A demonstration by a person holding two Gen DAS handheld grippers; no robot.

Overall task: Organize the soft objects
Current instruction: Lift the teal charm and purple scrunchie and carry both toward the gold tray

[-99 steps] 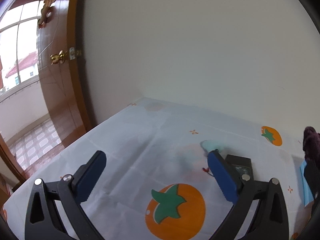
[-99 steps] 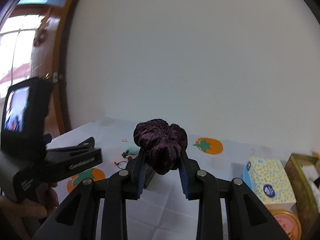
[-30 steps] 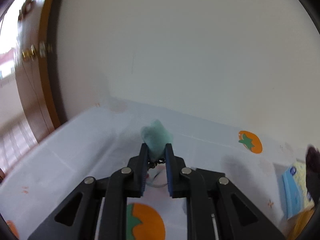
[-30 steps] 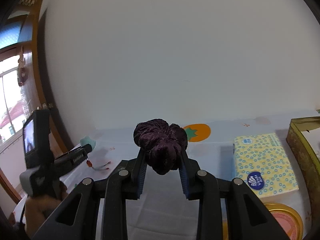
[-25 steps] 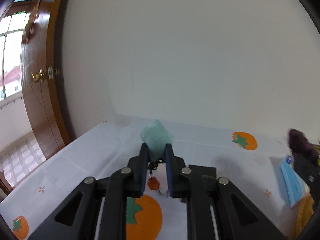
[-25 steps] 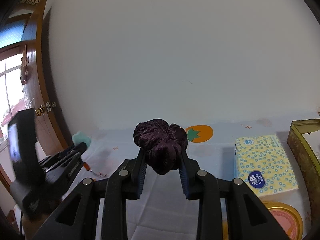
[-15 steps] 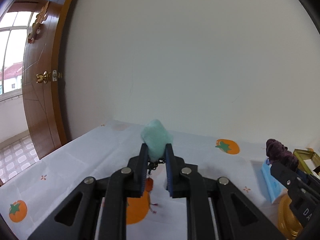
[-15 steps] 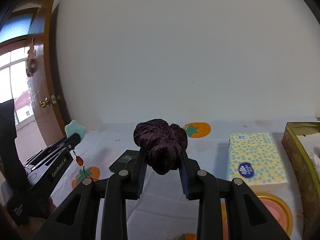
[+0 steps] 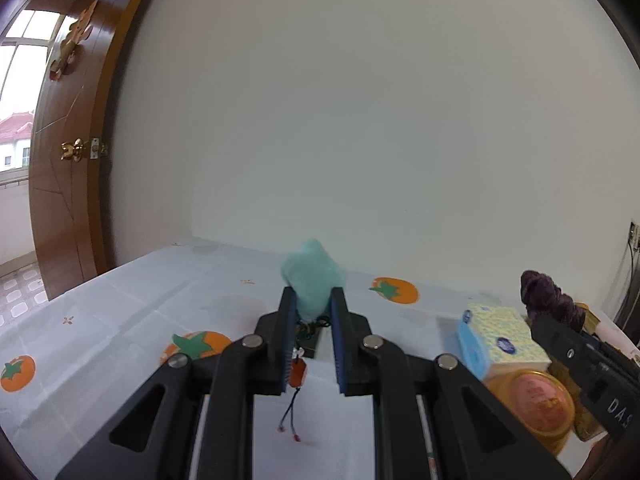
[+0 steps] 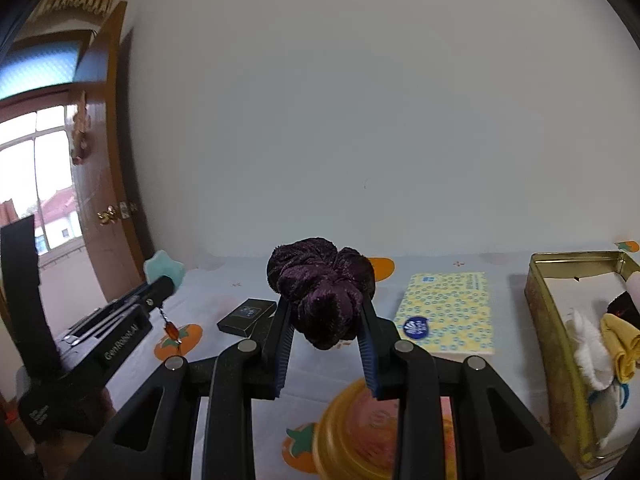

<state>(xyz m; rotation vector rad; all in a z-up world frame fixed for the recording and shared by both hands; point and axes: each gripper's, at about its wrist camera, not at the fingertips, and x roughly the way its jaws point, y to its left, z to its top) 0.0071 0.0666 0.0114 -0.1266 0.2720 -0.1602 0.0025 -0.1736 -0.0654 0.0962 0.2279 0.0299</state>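
**Q:** what's changed in the last few secs?

**A:** My left gripper (image 9: 313, 314) was wide open over the cloth a moment ago; now it's clamped on the fluffy mint-green plush charm (image 9: 312, 282), whose orange bead and cord (image 9: 298, 374) dangle below. My right gripper (image 10: 325, 320) is still pinching the dark purple velvet scrunchie (image 10: 322, 290). Both are off the table, and the view has swung right, toward the gold metal tin (image 10: 560, 336) with soft bits already in it. I'd guess dropping off comes next.

**Q:** and the table, the room?

**A:** White tablecloth with orange persimmon prints (image 9: 120, 312), a yellow-and-blue tissue pack (image 10: 448, 312), a small black box (image 10: 247, 315) and a round gold-rimmed lid (image 9: 534, 404). Plain white wall, with a brown wooden door (image 9: 68, 168) on the left.
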